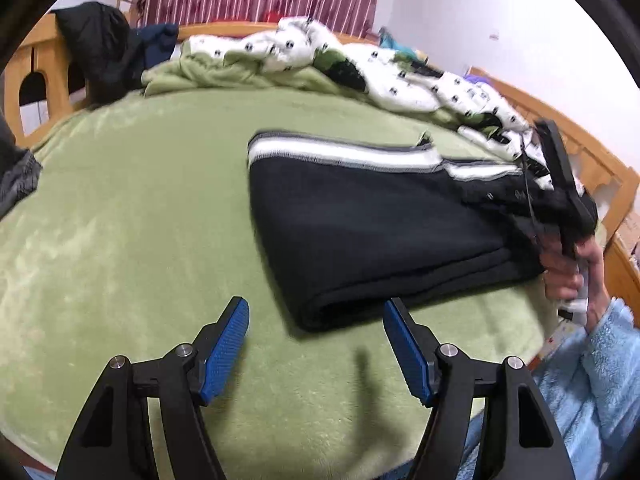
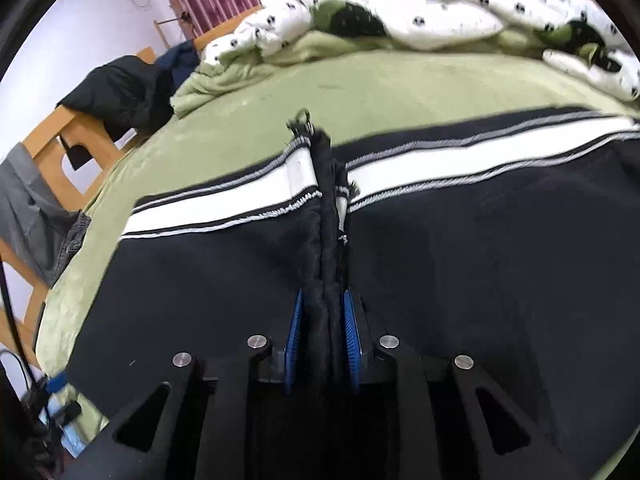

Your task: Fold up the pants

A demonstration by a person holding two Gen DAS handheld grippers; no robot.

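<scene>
The black pants with a white and grey side stripe lie folded on the green blanket. My left gripper is open and empty, just in front of the near folded corner of the pants. My right gripper is shut on a bunched edge of the pants, with fabric pinched between its blue pads. In the left wrist view the right gripper and the hand holding it are at the right end of the pants.
A rumpled white patterned duvet lies along the far side of the bed. Dark clothes hang over the wooden bed frame at the left. A grey garment lies at the left edge. A wooden rail runs along the right.
</scene>
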